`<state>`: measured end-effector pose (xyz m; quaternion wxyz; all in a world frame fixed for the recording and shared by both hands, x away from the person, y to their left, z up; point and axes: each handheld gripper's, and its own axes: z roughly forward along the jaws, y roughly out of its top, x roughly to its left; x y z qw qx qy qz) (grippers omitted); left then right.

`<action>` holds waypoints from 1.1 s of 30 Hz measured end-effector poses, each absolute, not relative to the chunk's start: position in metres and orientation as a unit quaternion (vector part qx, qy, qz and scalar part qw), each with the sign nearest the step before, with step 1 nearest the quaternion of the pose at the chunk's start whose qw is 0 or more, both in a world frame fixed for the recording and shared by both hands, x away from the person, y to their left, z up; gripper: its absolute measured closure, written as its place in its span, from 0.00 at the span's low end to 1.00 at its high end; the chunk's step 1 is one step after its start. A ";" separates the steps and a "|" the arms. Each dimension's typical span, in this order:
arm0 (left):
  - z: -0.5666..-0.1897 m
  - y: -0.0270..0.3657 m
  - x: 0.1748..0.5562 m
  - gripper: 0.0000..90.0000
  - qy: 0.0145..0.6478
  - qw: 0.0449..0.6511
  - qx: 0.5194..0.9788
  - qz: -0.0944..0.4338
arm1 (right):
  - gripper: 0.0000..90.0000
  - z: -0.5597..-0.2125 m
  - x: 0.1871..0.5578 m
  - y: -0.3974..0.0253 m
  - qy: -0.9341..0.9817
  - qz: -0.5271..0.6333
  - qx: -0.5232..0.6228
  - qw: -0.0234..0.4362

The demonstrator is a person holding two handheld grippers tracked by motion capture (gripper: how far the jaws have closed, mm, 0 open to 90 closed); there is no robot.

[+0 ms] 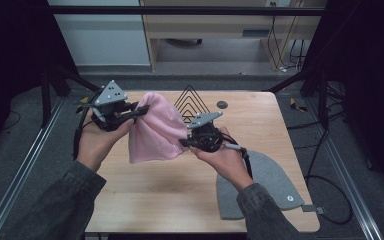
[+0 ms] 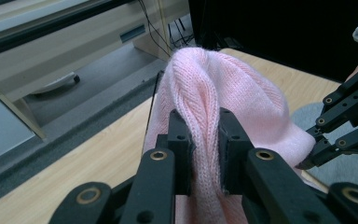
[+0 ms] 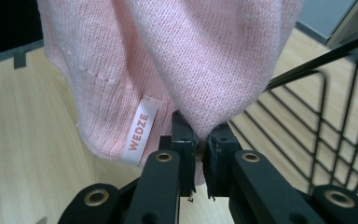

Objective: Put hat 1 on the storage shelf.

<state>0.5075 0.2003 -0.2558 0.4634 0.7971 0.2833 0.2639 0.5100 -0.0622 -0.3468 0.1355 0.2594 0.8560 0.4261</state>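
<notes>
A pink knitted beanie (image 1: 152,131) hangs in the air above the wooden table (image 1: 160,190), stretched between both grippers. My left gripper (image 1: 136,111) is shut on a fold at the beanie's (image 2: 223,88) upper left; the knit bunches between its jaws (image 2: 204,154). My right gripper (image 1: 186,142) is shut on the beanie's (image 3: 191,56) lower right edge, jaws pinched tight on the fabric (image 3: 200,140). A white label reading WEDZE (image 3: 140,130) is sewn near the ribbed hem. The right gripper's (image 2: 307,161) jaws also appear in the left gripper view.
A grey beanie (image 1: 270,185) lies flat on the table at the front right, under the right forearm. A black wire rack (image 1: 191,102) stands on the table behind the pink beanie, also the rack (image 3: 326,126) in the right gripper view. Black frame posts flank the table.
</notes>
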 end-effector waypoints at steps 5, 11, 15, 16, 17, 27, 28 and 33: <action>-0.240 0.194 0.519 0.86 0.279 0.474 0.791 0.269 | 0.94 -0.330 0.525 -0.068 0.849 0.438 0.264 0.133; -0.224 0.186 0.537 0.86 0.279 0.475 0.791 0.268 | 0.93 -0.313 0.542 -0.072 0.844 0.448 0.265 0.128; -0.214 0.183 0.558 0.86 0.291 0.476 0.786 0.265 | 0.93 -0.300 0.553 -0.075 0.838 0.458 0.269 0.125; -0.214 0.183 0.558 0.86 0.291 0.476 0.786 0.265 | 0.93 -0.300 0.553 -0.075 0.838 0.458 0.269 0.125; -0.212 0.182 0.563 0.86 0.294 0.477 0.785 0.264 | 0.93 -0.297 0.556 -0.076 0.835 0.461 0.272 0.126; -0.199 0.171 0.597 0.86 0.306 0.483 0.777 0.262 | 0.93 -0.283 0.586 -0.092 0.819 0.473 0.299 0.128; -0.198 0.169 0.599 0.86 0.305 0.482 0.778 0.265 | 0.93 -0.282 0.588 -0.093 0.817 0.473 0.303 0.129; -0.199 0.160 0.613 0.86 0.300 0.483 0.776 0.272 | 0.93 -0.285 0.600 -0.101 0.813 0.469 0.313 0.144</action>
